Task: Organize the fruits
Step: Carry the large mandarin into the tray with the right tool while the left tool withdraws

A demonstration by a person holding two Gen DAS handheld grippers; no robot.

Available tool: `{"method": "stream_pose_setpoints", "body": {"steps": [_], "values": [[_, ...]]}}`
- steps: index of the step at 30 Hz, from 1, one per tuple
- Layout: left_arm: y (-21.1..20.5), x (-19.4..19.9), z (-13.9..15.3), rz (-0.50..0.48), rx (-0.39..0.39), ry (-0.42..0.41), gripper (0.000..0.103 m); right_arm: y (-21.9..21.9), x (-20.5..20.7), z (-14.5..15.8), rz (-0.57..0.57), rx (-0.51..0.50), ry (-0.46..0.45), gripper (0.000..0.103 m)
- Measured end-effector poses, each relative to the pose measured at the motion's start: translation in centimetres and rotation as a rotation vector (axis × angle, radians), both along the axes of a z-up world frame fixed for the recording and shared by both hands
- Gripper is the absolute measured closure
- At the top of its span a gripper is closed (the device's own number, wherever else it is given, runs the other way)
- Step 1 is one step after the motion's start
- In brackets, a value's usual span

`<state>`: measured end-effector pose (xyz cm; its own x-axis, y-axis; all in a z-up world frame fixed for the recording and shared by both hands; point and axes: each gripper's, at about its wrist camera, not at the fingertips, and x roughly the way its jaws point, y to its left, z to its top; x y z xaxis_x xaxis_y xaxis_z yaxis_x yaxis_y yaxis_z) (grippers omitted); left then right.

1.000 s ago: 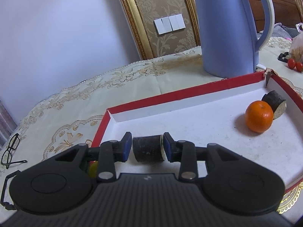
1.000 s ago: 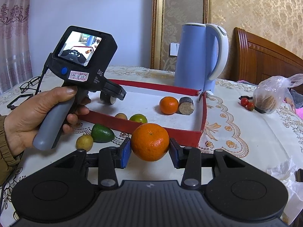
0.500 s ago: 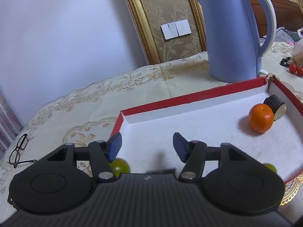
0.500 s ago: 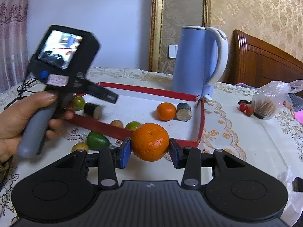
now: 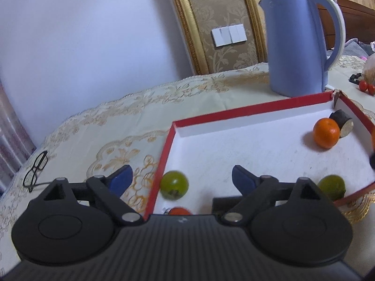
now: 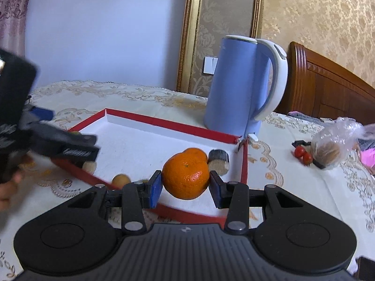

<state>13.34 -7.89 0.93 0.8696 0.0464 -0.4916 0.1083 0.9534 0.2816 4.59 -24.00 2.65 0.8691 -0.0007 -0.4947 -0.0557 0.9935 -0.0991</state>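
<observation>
My left gripper point(image 5: 182, 178) hangs over the near left corner of the red-rimmed white tray point(image 5: 246, 111). Its jaws are opening and its pads touch nothing. A green fruit point(image 5: 174, 184) lies in the tray below the gap, and a dark cut cylinder piece point(image 5: 219, 205) lies half hidden behind the right finger. My right gripper point(image 6: 186, 185) is shut on an orange point(image 6: 186, 175) above the tray's near rim point(image 6: 168, 123). Another orange point(image 5: 326, 133) and a second dark cylinder piece point(image 5: 342, 123) sit in the far right corner.
A blue kettle point(image 6: 236, 89) stands behind the tray. A second green fruit point(image 5: 331, 187) lies by the near wall and a small brown fruit point(image 6: 120, 180) by the rim. Glasses point(image 5: 36, 171) lie far left. Cherry tomatoes point(image 6: 302, 154) and a plastic bag point(image 6: 332, 147) lie to the right.
The left gripper opened, let go of the dark cylinder piece in the tray and drew back. The right gripper carried its orange closer to the tray.
</observation>
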Motion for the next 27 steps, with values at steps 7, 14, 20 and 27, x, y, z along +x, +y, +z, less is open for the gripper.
{"method": "stream_pose_setpoints", "body": {"steps": [7, 14, 20, 27], "values": [[2.3, -1.3, 0.1, 0.047, -0.026, 0.013, 0.0, 0.2, 3.0, 0.3, -0.001, 0.001, 0.015, 0.061], [5.2, -2.0, 0.3, 0.09, -0.079, 0.048, 0.0, 0.7, 6.8, -0.1, -0.023, 0.02, 0.048, 0.061], [6.8, -2.5, 0.1, 0.13, -0.084, 0.057, 0.0, 1.1, 10.6, -0.5, -0.043, 0.036, 0.086, 0.061], [8.4, -2.8, -0.3, 0.163, -0.087, 0.066, 0.0, 1.6, 13.9, -1.5, -0.085, 0.031, 0.123, 0.061]]}}
